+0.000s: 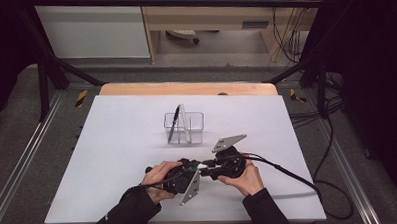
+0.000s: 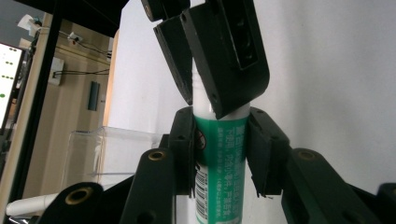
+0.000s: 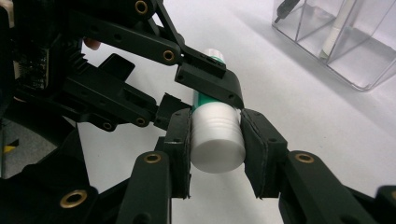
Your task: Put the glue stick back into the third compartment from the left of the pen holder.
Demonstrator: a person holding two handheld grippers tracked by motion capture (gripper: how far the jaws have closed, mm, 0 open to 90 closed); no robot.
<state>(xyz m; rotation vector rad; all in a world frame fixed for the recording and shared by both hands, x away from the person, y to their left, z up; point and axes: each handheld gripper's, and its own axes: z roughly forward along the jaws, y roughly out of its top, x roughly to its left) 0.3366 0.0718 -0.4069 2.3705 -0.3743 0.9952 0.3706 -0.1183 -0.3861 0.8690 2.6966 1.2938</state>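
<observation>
A green and white glue stick (image 1: 199, 166) hangs just above the white table, held level between my two grippers. My left gripper (image 2: 219, 140) is shut on the green labelled body (image 2: 221, 163). My right gripper (image 3: 217, 137) is shut on the white ribbed cap (image 3: 218, 140). In the high view the left gripper (image 1: 191, 169) and the right gripper (image 1: 209, 167) meet nose to nose near the table's front. Each gripper view shows the other gripper clamped farther along the stick: the right gripper (image 2: 210, 70) and the left gripper (image 3: 208, 77).
A clear plastic organizer (image 1: 184, 127) with compartments stands at mid table behind the grippers. A black pen (image 1: 174, 123) and a white pen (image 1: 185, 123) lean in it. White sheet (image 1: 113, 160) covers the table; cables trail off to the right.
</observation>
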